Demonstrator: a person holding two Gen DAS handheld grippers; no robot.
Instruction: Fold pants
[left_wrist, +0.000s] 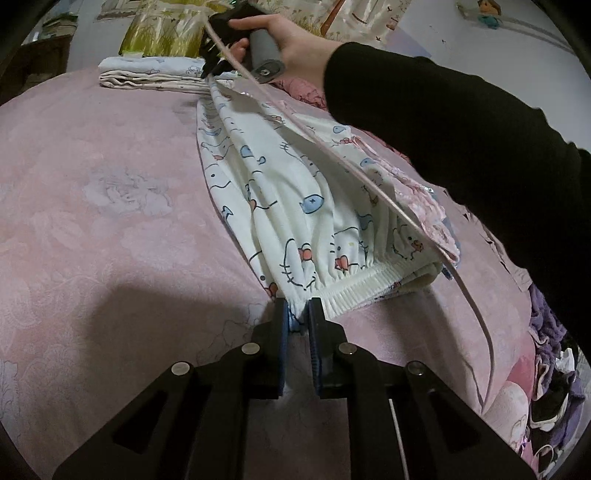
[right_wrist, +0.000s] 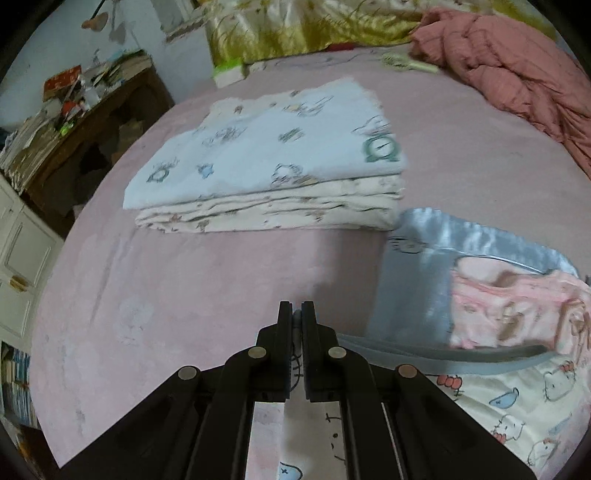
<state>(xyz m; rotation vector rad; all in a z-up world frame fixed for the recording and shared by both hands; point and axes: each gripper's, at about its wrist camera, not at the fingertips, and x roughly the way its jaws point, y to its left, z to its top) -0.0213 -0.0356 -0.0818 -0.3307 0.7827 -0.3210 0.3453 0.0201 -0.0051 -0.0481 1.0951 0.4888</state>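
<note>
White pants (left_wrist: 295, 192) with a cartoon cat and fish print lie stretched along the pink bed (left_wrist: 110, 184). My left gripper (left_wrist: 297, 314) is shut on the near corner of their elastic waistband (left_wrist: 362, 284). At the far end a hand in a black sleeve (left_wrist: 443, 129) holds my right gripper (left_wrist: 211, 70), which pinches the leg end just above the bed. In the right wrist view the right gripper (right_wrist: 296, 314) is shut, with printed cloth of the pants (right_wrist: 517, 398) running between and under its fingers.
A folded stack of printed clothes (right_wrist: 266, 166) lies on the bed just beyond the right gripper. Pink and grey garments (right_wrist: 498, 295) lie to its right, with a salmon blanket (right_wrist: 517, 74) behind. A cluttered wooden desk (right_wrist: 92, 122) stands left. Purple clothes (left_wrist: 550, 350) are heaped at the right.
</note>
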